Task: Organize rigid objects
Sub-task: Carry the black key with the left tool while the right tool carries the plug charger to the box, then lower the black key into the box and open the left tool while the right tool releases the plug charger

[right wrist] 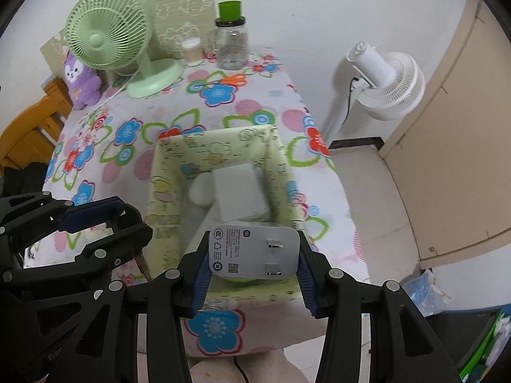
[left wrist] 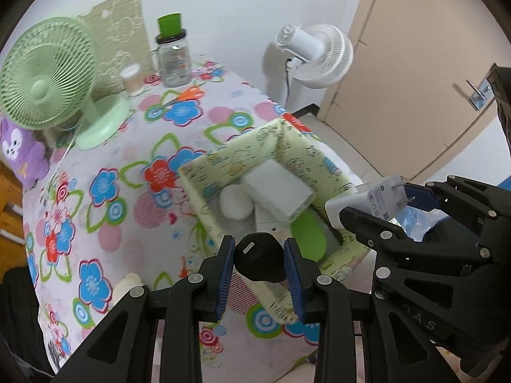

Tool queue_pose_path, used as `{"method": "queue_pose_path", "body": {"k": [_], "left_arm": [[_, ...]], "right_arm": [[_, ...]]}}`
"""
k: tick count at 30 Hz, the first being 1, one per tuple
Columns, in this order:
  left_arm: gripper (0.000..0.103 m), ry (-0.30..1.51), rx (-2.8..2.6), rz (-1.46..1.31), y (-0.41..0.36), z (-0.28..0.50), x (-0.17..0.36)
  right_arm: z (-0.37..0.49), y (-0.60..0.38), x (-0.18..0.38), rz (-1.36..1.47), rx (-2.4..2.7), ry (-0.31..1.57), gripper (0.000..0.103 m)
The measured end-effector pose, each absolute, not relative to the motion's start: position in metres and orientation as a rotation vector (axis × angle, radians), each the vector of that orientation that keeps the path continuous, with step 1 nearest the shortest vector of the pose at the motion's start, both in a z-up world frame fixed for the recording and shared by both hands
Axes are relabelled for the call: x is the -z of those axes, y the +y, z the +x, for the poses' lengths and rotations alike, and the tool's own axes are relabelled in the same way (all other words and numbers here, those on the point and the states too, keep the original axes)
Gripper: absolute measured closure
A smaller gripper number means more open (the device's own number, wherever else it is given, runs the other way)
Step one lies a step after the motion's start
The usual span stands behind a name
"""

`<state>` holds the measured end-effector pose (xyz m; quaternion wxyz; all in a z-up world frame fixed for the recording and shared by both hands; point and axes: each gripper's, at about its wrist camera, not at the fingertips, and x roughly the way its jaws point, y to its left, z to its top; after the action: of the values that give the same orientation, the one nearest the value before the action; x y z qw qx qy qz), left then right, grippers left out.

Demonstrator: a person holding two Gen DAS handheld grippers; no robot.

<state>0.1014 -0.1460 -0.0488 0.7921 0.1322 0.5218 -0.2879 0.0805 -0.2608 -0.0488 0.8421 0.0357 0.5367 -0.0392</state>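
Inside the pale green printed fabric storage box [right wrist: 220, 150], a white rectangular block [right wrist: 239, 191] and a white round object [right wrist: 199, 190] are already stowed. Above its near edge, a white plastic plug adapter [right wrist: 254, 250] is clamped by the right gripper [right wrist: 252, 274] and a black round-headed key [left wrist: 259, 258] by the left gripper [left wrist: 260, 274]; both are judged still to be deposited.

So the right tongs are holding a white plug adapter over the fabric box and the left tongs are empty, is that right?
Not quite. The left tongs aren't empty: the left wrist view shows them shut on a black round-ended object. The rest holds: the right tongs grip the white plug adapter over the fabric box.
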Motion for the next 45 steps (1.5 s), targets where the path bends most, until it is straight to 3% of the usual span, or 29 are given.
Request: {"method": "queue_pose_path", "body": {"k": [35, 45], "left_arm": [[0.072, 1.241, 0.640, 0.357, -0.178, 0.132, 0.108], [0.057, 1.234, 0.647, 0.377, -0.179, 0.128, 0.112]], "right_arm": [[0.094, -0.272, 0.115, 0.073, -0.004, 1.305, 0.053], [0.100, -0.266, 0.133, 0.069, -0.023, 1.363, 0.053]]}}
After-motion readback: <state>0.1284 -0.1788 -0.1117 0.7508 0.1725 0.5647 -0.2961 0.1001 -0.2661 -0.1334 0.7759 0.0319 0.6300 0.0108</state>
